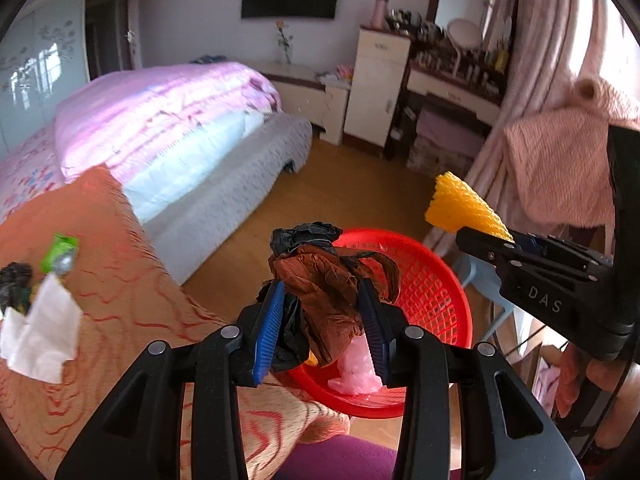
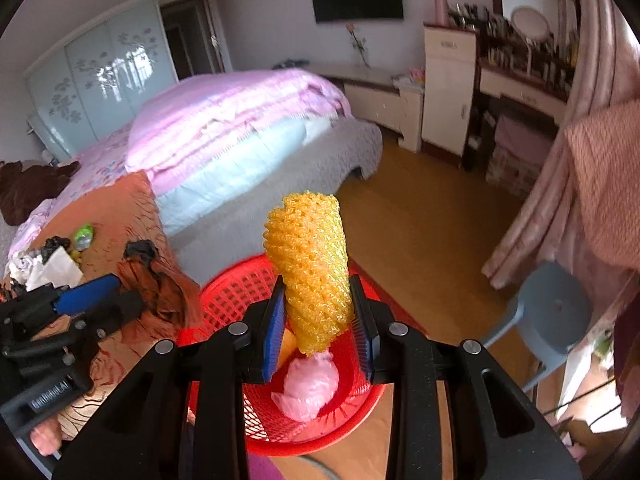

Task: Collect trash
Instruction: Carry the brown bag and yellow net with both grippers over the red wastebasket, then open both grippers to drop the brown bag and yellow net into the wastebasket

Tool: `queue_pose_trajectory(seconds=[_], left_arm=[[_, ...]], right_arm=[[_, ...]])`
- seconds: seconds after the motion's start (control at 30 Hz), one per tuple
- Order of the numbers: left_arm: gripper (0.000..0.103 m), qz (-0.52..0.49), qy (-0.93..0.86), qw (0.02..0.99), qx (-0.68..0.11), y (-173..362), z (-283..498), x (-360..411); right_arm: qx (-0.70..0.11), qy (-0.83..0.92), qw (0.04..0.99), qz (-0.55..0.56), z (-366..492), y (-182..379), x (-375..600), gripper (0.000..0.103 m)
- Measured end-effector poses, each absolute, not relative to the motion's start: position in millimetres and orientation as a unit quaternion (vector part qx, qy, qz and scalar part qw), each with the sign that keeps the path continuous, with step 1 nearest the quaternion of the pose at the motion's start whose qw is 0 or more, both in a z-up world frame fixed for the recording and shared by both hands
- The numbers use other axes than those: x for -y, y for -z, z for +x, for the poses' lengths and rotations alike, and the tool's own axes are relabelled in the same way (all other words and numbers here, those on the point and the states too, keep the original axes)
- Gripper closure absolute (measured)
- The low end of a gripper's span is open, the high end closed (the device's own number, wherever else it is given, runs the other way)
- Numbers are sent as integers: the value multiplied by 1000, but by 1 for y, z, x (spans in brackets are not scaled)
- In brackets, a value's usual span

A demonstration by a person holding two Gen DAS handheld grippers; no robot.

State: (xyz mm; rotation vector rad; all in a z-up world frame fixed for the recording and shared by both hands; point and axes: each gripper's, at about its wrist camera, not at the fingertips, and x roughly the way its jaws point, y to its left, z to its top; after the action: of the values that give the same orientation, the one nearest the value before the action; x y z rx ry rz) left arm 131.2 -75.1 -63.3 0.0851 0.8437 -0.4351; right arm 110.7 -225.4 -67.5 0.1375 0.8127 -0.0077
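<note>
While both grippers hang over the red basket (image 2: 240,300) off the bed's edge, left gripper (image 1: 324,320) clamps a brown bag (image 1: 332,280), right gripper (image 2: 320,316) clamps yellow foam net (image 2: 312,260). Tissue (image 1: 40,328) and green wrapper (image 1: 60,252) lie on the orange blanket (image 1: 120,248); bare floor (image 2: 420,232) beyond.

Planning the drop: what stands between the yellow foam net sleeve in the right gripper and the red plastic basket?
Nothing visible does. The yellow foam net sleeve hangs over the red plastic basket, whose only visible contents are a pink wad and a yellow scrap.
</note>
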Motion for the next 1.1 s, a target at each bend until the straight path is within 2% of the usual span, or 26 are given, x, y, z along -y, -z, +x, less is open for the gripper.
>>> queue_pose_trajectory(seconds=[0.23,0.4,0.47,0.57,0.7,0.77,0.83,1.1], left_arm=[[62,49,216,875,-430,82,140,80],[52,47,219,871,-437,88,140,81],[50,47,221,869,-440,91,140,81],[46,46,224,868,-441,91,139,82],[41,47,225,869,-438,90,140,82],[34,47,226,870,-435,88,139,83],[31,42,229,871,-433,86,139,81],[29,26,211,883,-418,75,131,64]], right_arm=[[-433,6,899,65,121,88,224,71],[-441,10,895,69,123,94,229,57],[-442,14,894,73,122,95,232,45],[-440,20,895,74,122,96,235,40],[-438,23,896,75,121,94,236,38],[-436,24,897,73,120,93,236,38],[-433,25,898,74,118,91,237,38],[-419,35,904,79,115,84,242,38]])
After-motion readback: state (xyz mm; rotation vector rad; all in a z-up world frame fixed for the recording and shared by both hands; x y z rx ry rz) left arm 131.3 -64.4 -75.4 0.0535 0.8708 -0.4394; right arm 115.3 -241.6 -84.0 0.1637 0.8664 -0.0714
